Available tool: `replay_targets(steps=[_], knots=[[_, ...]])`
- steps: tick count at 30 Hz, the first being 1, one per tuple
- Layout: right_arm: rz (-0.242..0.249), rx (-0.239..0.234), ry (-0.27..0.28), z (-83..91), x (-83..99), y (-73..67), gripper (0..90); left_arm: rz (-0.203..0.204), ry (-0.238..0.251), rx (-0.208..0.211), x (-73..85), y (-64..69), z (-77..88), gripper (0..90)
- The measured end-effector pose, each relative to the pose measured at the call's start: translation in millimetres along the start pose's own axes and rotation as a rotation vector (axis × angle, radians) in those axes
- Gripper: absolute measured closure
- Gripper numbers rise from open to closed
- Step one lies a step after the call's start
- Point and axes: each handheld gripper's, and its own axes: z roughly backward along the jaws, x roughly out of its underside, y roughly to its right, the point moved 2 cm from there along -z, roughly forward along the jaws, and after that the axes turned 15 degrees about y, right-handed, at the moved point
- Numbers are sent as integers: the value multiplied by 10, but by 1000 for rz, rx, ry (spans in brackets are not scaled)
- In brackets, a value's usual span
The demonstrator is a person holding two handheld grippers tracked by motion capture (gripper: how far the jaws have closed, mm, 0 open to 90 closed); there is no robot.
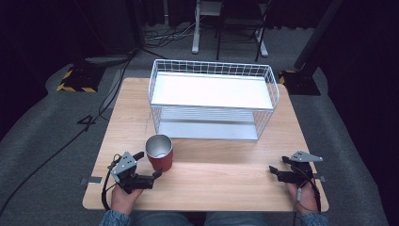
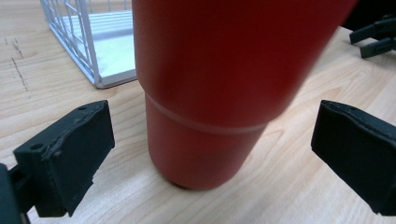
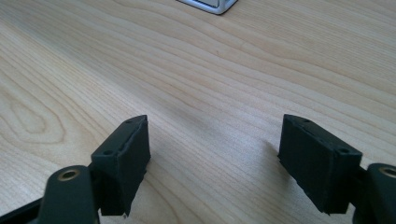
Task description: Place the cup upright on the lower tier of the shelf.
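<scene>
Left claw (image 2: pixel 210 154): jaws spread wide either side of the red cup (image 2: pixel 219 88), not touching
Right claw (image 3: pixel 215 163): open, empty, low over the bench (image 3: pixel 210 70)
Cup: upright near the bench's front, before the wire rack (image 1: pixel 212 99)
Advice: centre, then close low and evenly

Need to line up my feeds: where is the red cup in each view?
High view: red cup left of centre, before the wire basket, by the left claw.
Left gripper view: cup centre, between open jaws.
Right gripper view: not in it.
Shared landmark: basket corner.
</scene>
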Motion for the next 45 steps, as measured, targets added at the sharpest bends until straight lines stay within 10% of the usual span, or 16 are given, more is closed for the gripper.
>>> replay_targets(steps=[20, 45], knots=[[5, 8, 2, 2, 0, -4, 248, -63, -104, -58, 26, 42, -312, 2], [1, 15, 1, 5, 1, 0, 252, -102, -101, -63, 22, 79, -347, 163]])
